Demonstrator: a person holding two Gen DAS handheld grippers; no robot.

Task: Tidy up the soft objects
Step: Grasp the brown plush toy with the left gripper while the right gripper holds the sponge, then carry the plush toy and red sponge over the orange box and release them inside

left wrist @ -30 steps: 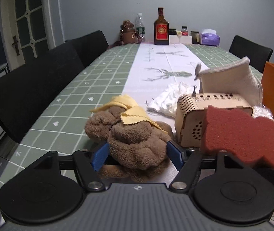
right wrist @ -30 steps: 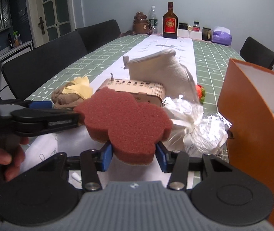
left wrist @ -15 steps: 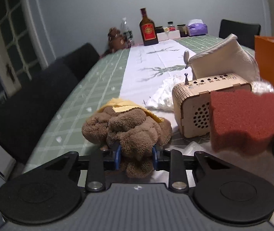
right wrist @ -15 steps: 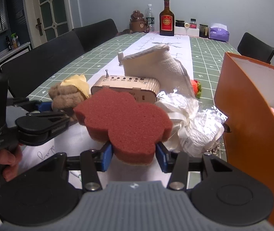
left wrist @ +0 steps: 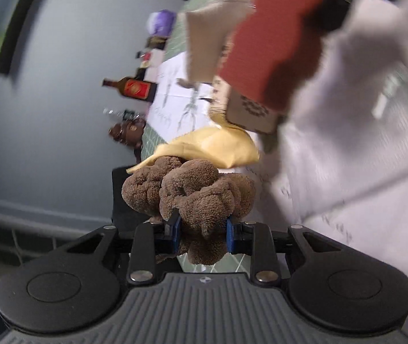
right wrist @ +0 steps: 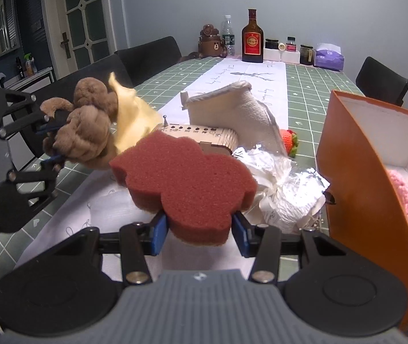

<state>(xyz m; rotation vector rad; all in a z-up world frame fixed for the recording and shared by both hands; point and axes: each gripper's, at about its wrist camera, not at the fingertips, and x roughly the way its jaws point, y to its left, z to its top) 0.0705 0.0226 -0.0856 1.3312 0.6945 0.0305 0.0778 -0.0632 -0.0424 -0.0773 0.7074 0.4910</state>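
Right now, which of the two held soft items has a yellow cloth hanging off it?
The brown towel in the left tongs; a yellow cloth clings to it. The red sponge in the right tongs is bare.

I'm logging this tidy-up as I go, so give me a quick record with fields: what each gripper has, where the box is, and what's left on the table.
left gripper: shut on brown towel, lifted off the table, yellow cloth hanging along
right gripper: shut on red sponge, held above the table
orange box: right side, open, pink item inside
left on table: wooden radio, cream cloth, foil and paper wad, strawberry
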